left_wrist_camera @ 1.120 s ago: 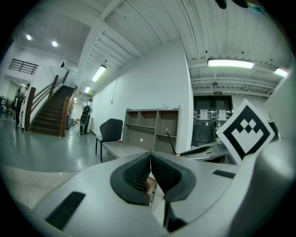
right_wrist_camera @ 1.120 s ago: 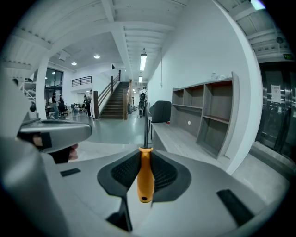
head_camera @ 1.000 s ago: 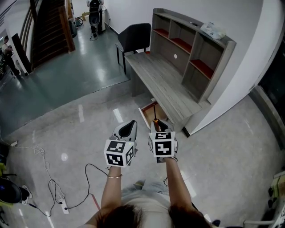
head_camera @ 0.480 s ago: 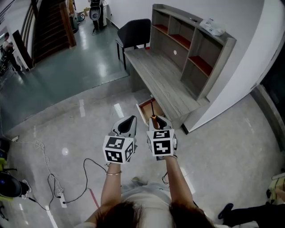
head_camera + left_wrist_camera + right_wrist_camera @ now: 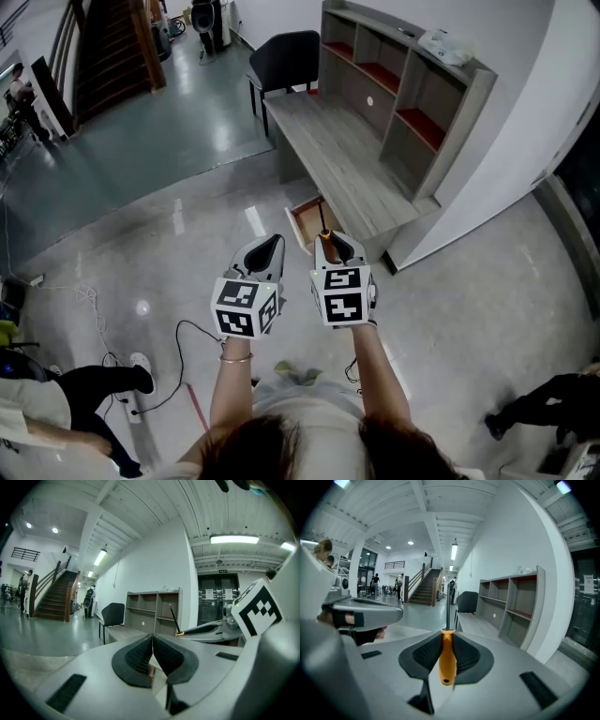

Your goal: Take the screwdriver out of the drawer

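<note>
Holding the screwdriver [image 5: 447, 660] tight, my right claw [image 5: 334, 247] sits near the middle of the head view. The orange handle is squeezed between the two pads, and the dark shaft points up the frame, away from me. My left claw [image 5: 266, 253] is just beside it on the left, closed with nothing in it. The drawer [image 5: 300, 221] stands open under the tabletop [image 5: 328, 155], just above my claws in the frame. The screwdriver is out of it, up in the air.
</note>
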